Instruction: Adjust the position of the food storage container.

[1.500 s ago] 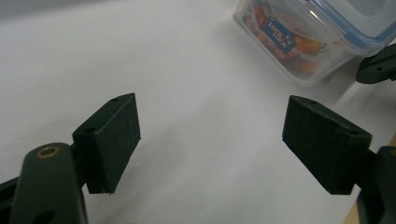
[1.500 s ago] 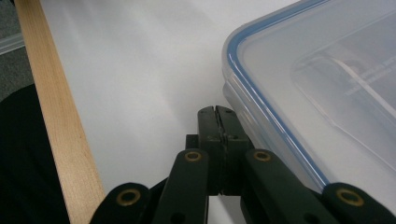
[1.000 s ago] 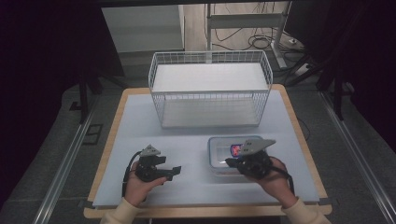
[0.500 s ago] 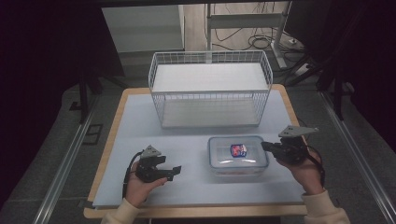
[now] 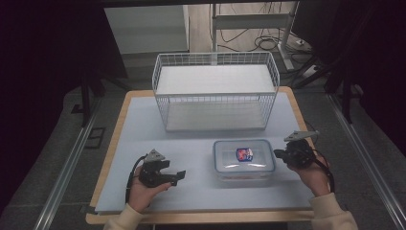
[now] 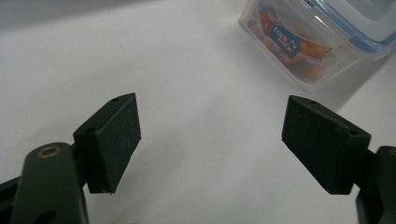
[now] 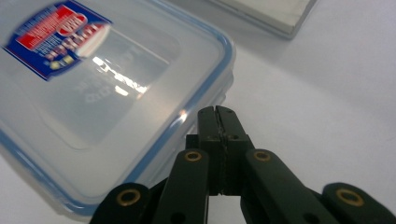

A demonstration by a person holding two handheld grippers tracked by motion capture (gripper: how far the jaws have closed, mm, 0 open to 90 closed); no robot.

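- A clear plastic food container with a blue-rimmed lid and a red and blue label sits on the pale tabletop; it serves as the landmark for everything below.
- A white wire basket stands behind the container, farther from the person, apart from it.
- The right tongs are at the container's right edge, held in the person's right hand. Their jaws are pressed fully together with nothing between them. In the right gripper view, the closed tips lie just beside the lid's blue rim; contact cannot be told.
- The left tongs rest well to the left of the container, held in the person's left hand. Their jaws stand wide apart and hold nothing.
- In the left gripper view, bare tabletop shows between the two black pads, with the container farther off, up and to the right.
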